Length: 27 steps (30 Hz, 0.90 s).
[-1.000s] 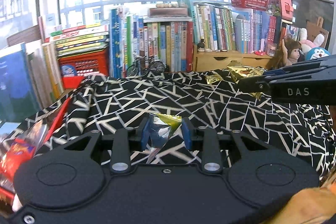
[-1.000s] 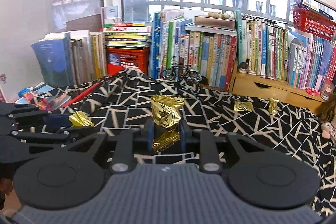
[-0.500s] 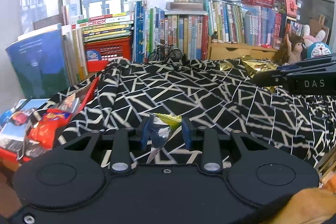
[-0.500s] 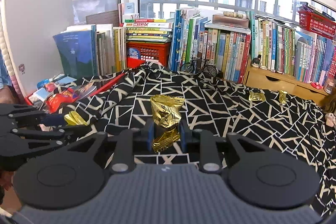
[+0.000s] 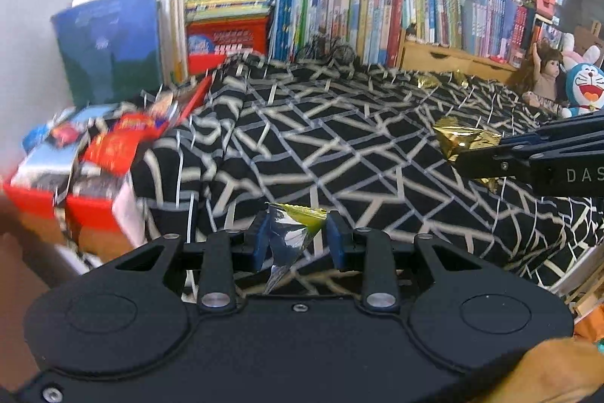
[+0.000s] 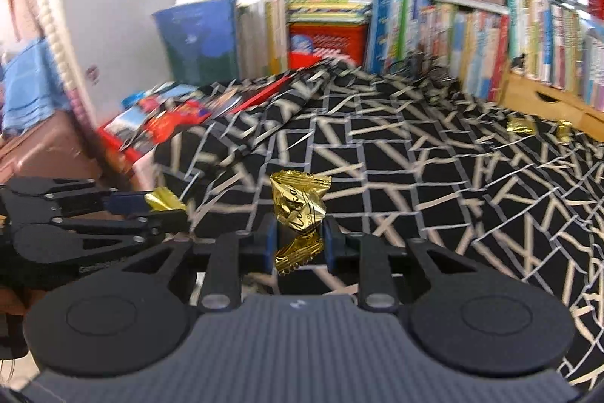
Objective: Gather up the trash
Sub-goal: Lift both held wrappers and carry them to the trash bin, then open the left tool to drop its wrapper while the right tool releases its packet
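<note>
The left gripper (image 5: 296, 240) is closed on a foil wrapper (image 5: 292, 225) — silver inside, with a yellow-green edge at the top — pinched between its blue pads (image 5: 259, 240) and held clear above the cloth (image 5: 321, 146). The right gripper (image 6: 297, 240) is likewise clamped on a crumpled gold wrapper (image 6: 298, 206), which sticks up past the fingertips and hangs a little below them; printed script shows on its face.

Each gripper shows in the other's view: the right one comes in from the right edge of the left camera, its gold wrapper at the tip, and the left one comes in from the left edge of the right camera with a bit of gold foil at its tip.

Below both lies a black cloth with a pale geometric line pattern, spread over a counter. Two more small gold wrappers (image 6: 521, 125) (image 6: 565, 131) lie on the cloth at the far side, near a wooden drawer unit (image 6: 547, 101). Left of the cloth sits a red box (image 5: 79, 210) heaped with colourful packets — blurred, so the contents cannot be told.

Along the window stands a row of books (image 5: 358, 17), with a red basket (image 5: 226, 36) among them. A doll (image 5: 547, 78) and a blue-and-white plush toy (image 5: 585, 89) sit at the far right.
</note>
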### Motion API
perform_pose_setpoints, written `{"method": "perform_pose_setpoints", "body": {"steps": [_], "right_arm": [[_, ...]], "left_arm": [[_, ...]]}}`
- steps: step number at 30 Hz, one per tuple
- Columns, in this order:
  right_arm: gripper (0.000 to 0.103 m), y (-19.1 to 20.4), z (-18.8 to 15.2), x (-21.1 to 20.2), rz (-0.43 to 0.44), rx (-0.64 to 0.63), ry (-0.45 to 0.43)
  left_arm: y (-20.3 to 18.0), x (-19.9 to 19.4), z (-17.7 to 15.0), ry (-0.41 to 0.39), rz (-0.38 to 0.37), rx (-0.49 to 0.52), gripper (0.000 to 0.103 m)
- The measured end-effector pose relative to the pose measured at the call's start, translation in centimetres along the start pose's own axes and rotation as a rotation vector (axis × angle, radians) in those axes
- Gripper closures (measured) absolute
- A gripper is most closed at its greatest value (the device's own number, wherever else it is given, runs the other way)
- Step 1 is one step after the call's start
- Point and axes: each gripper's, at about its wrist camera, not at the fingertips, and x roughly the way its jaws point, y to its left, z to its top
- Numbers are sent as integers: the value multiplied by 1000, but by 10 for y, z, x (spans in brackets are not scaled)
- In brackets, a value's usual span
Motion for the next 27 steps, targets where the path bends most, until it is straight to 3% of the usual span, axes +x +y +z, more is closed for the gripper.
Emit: {"method": "perform_pose_setpoints", "body": {"steps": [13, 25, 27], "right_arm": [[72, 38, -46, 31, 99, -85, 155], [72, 48, -76, 59, 116, -113, 273], [68, 49, -79, 60, 122, -108, 286]], "left_arm": [[17, 16, -66, 165, 25, -17, 72], [18, 31, -95, 250, 8, -43, 72], [18, 32, -97, 255, 4, -52, 72]]}}
